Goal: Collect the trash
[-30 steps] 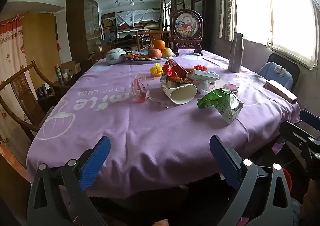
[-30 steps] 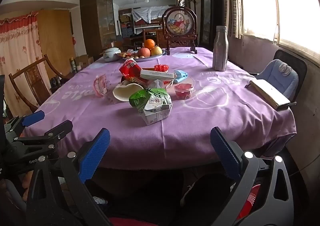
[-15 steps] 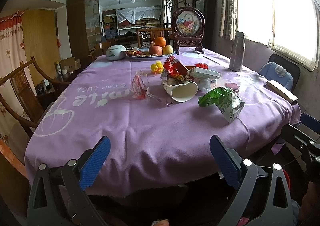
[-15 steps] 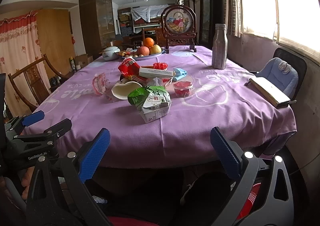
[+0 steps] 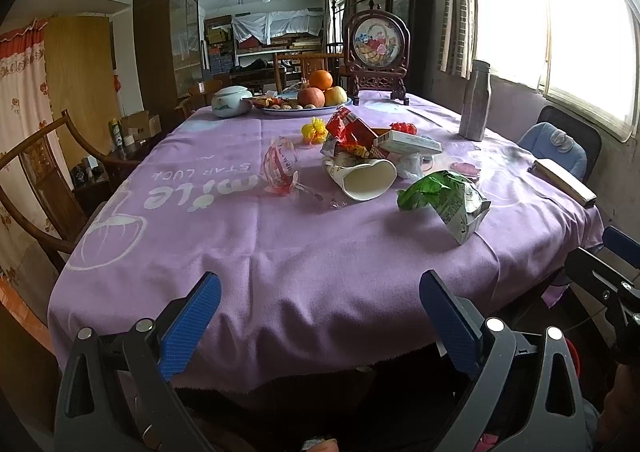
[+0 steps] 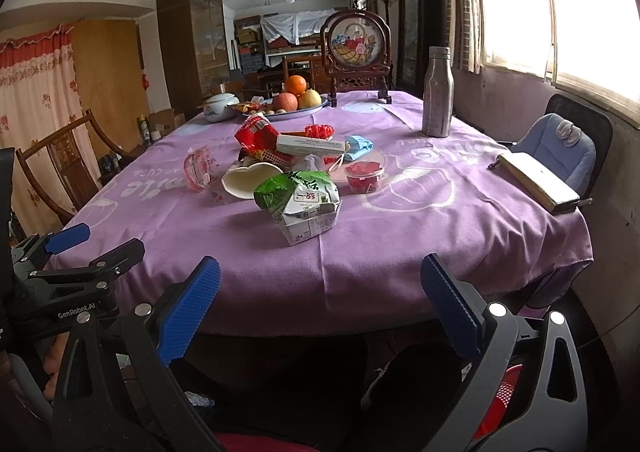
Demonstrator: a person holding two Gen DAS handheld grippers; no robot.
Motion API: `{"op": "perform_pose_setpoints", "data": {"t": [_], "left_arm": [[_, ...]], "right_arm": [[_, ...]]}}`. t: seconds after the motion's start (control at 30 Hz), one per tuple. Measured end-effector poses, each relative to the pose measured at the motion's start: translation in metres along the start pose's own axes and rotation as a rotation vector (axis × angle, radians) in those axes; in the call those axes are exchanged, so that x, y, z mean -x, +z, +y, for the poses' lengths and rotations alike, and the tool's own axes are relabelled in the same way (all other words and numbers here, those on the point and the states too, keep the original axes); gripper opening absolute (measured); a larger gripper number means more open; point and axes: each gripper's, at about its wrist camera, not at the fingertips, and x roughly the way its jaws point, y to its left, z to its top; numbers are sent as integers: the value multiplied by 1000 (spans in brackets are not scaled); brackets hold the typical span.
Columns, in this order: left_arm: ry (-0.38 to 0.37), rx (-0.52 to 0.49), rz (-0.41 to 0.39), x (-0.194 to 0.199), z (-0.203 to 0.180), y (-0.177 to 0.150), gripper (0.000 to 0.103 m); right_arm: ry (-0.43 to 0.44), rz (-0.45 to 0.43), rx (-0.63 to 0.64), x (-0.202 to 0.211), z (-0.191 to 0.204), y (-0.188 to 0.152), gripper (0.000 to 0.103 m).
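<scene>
Left wrist view shows your left tool (image 5: 320, 304) held low at the near edge of the tabletop (image 5: 280, 252), its blue fingers wide apart and empty, pointing level across the purple cloth. Your right tool (image 6: 320, 292) sits in the same pose, fingers spread with nothing between them, off the near edge and aimed at the trash pile. Each tool shows in the other's view: the right one at the far right of the left view, the left one at the far left of the right view.

Trash lies well ahead of both tools, near the middle of the tabletop. Closest to your right tool is a crumpled green-and-white carton (image 6: 300, 200), on its side. Just beyond it and slightly left lies a tipped paper cup (image 6: 250, 180), mouth toward you, and you can see nothing in it. Left of the cup is a clear crinkled wrapper with red print (image 6: 198, 172). Behind the cup, a red snack bag (image 6: 256, 134) and a flat white box (image 6: 310, 146) lean together. Right of the carton stands a small clear tub (image 6: 363, 177) holding something red.

Far ahead, a plate (image 6: 316, 107) carries an orange, apples and small snacks, with a lidded ceramic jar (image 6: 218, 107) beside it.
</scene>
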Motion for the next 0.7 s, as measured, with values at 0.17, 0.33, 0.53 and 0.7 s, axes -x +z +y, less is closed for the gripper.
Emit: {"op": "perform_pose_setpoints", "data": {"t": [0.17,0.33,0.53,0.7], "left_arm": [[-1,0,2,-1,0,0,97],[-1,6,8,-3,1,-1,97],[-2,10,15,-4,1,0,97],[-3,10,14,-4,1,-1,97]], "right_arm": [[0,0,-1,0,1,0,96],[0,0,0,-1,1,0,96],[0,1,-1,-1,0,-1,96],[-1,1,0,-1,0,-1,96]]}}
